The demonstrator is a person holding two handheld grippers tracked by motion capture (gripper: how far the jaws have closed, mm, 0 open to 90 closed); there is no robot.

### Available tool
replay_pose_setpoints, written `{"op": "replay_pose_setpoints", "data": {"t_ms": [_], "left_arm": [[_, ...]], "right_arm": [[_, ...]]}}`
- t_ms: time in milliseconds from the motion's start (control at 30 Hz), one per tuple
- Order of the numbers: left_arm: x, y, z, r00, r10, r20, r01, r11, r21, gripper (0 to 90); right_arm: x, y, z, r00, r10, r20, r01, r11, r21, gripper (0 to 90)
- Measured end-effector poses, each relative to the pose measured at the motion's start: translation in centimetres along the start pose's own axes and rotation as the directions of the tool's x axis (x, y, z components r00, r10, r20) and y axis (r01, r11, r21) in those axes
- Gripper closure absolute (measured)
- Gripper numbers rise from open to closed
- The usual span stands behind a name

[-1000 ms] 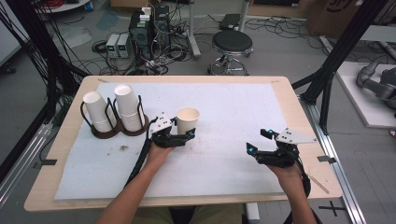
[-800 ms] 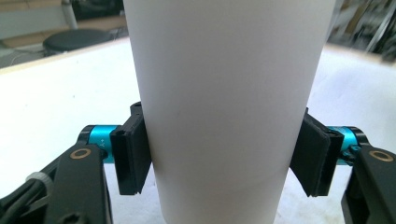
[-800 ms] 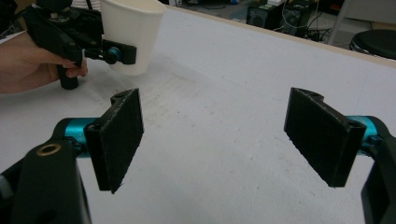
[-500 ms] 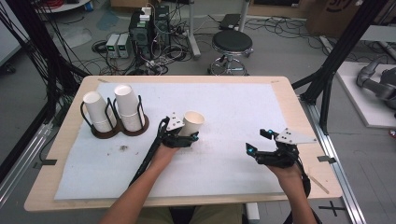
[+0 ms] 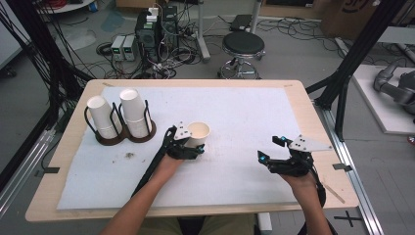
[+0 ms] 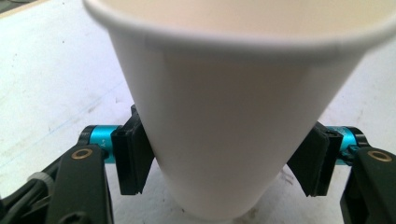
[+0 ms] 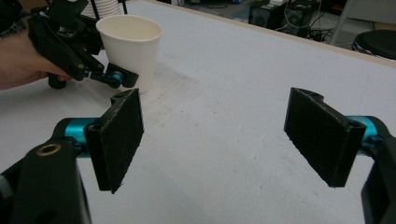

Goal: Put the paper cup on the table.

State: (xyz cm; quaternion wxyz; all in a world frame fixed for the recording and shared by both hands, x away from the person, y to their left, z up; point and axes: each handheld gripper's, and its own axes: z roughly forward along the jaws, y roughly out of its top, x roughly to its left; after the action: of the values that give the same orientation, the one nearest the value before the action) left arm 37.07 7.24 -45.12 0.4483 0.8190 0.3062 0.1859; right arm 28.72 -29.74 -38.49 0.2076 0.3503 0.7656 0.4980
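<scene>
Left gripper (image 5: 192,147) clamps the paper cup (image 5: 198,134) low on its wall near the table's (image 5: 313,122) middle; cup base cut off in the left gripper view. Right gripper (image 5: 274,159) gapes empty near the right edge. White mat (image 5: 244,112), cable-strewn floor beyond.

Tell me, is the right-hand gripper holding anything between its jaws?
No, the right gripper has its jaws spread wide with bare white table cover between them.
</scene>
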Motion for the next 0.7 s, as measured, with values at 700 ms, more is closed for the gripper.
{"op": "replay_pose_setpoints", "data": {"t_ms": [700], "left_arm": [[0.7, -1.2, -2.2, 0.9967, -0.06, 0.056, 0.063, 0.9963, -0.058, 18.4]], "right_arm": [[-0.1, 0.0, 0.2, 1.0, -0.002, -0.003, 0.002, 1.0, -0.001, 20.6]]}}
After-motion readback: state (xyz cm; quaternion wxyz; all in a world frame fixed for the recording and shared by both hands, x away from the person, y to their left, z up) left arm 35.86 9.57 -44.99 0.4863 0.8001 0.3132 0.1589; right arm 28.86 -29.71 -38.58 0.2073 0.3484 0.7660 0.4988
